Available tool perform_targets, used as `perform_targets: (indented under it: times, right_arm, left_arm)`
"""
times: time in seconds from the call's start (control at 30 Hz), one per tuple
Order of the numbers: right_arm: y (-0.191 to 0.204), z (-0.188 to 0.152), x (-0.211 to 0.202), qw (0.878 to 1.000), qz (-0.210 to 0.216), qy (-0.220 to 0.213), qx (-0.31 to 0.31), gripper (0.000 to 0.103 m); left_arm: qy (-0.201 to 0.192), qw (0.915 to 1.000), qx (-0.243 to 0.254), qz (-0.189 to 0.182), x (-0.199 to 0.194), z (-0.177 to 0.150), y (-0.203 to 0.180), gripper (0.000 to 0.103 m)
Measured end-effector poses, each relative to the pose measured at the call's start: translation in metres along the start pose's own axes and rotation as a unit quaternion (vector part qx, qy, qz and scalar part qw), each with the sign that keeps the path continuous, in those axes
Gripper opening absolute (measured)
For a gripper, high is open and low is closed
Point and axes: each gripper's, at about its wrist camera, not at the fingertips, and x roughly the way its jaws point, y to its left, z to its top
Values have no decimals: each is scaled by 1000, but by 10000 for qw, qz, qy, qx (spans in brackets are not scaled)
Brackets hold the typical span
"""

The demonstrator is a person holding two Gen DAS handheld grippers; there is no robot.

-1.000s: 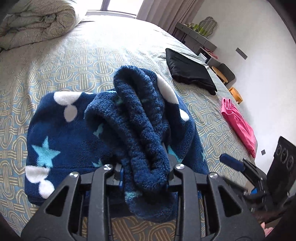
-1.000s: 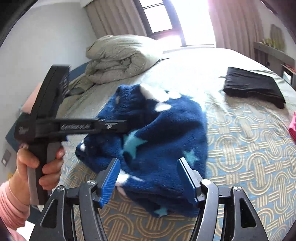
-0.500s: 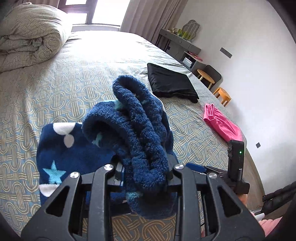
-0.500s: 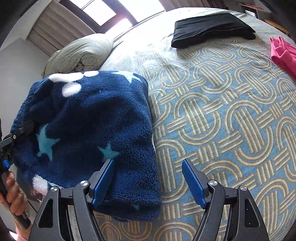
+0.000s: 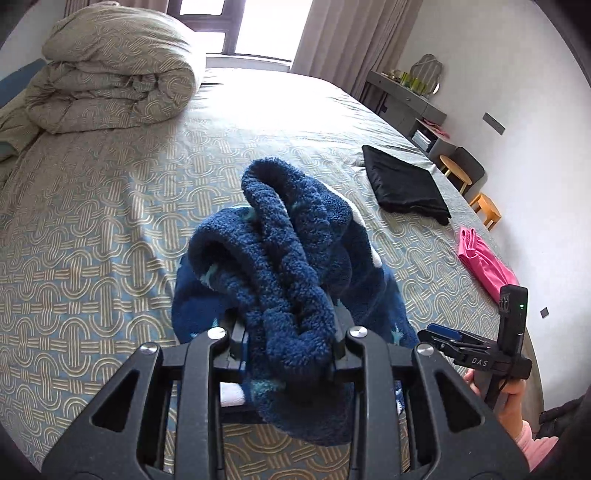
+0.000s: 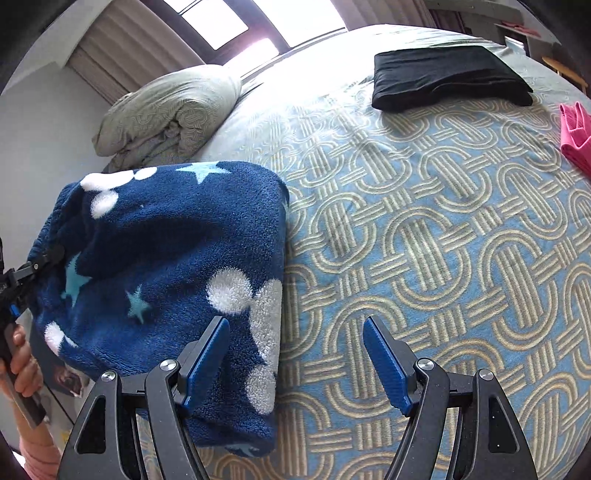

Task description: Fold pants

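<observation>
Gripping a bunched waistband of the blue pants (image 5: 288,280) above the bed (image 5: 110,229), left tongs (image 5: 288,350) lift for folding while right tongs (image 6: 295,354) gape empty beside the fold.

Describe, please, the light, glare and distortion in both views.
Left wrist view: the window overexposes the far bed; the blue fleece pants are sharp; fisheye bends the edges. Right wrist view: glare again at the window, the bed pattern bulges strongly, no motion blur.
</observation>
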Motion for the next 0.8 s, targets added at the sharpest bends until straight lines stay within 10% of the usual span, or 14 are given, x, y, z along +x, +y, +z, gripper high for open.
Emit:
perform_targets:
  times: [0.37,0.53,0.8]
  right_arm:
    - [41,5,22,9987,-1,210,-470,76]
    - [50,1,36,9974,-169,339,-619,79]
    - [30,-3,46,9983,-51,573,-15,87]
  left_arm:
    - [939,9898,-1052,188,83,-51,97,47]
    - [812,9871,-1379,-14,92,-70,117,74]
    - [764,9821,-1676,-381,101,-84,128,87]
